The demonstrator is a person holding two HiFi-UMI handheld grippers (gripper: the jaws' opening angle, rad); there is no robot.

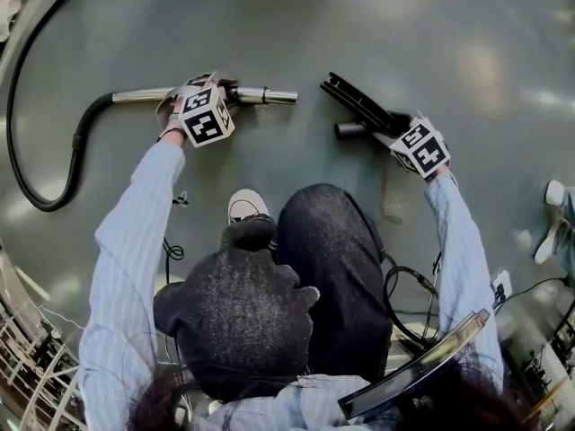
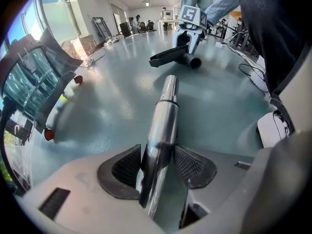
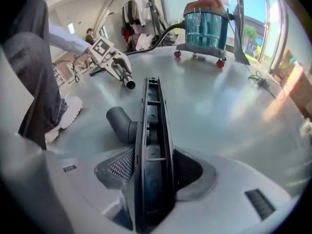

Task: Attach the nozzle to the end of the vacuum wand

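The silver vacuum wand (image 1: pixel 267 95) lies on the grey floor, its open end pointing right. My left gripper (image 1: pixel 211 88) comes down on it from above, and in the left gripper view both pads (image 2: pixel 127 167) press its sides, so it is shut on the wand (image 2: pixel 163 116). The black nozzle (image 1: pixel 359 104) lies a short way to the right of the wand's end, with its round neck (image 3: pixel 119 121) towards the wand. My right gripper (image 1: pixel 388 128) stands over the nozzle's near end, jaws shut on the nozzle body (image 3: pixel 152 130).
A black hose (image 1: pixel 45 196) curves from the wand's back end round the left side. The teal vacuum canister (image 3: pixel 204 26) stands on wheels farther off. The person's white shoe (image 1: pixel 247 206) is between the arms, cables (image 1: pixel 404 285) lie at lower right, and another shoe (image 1: pixel 550 232) is at the right edge.
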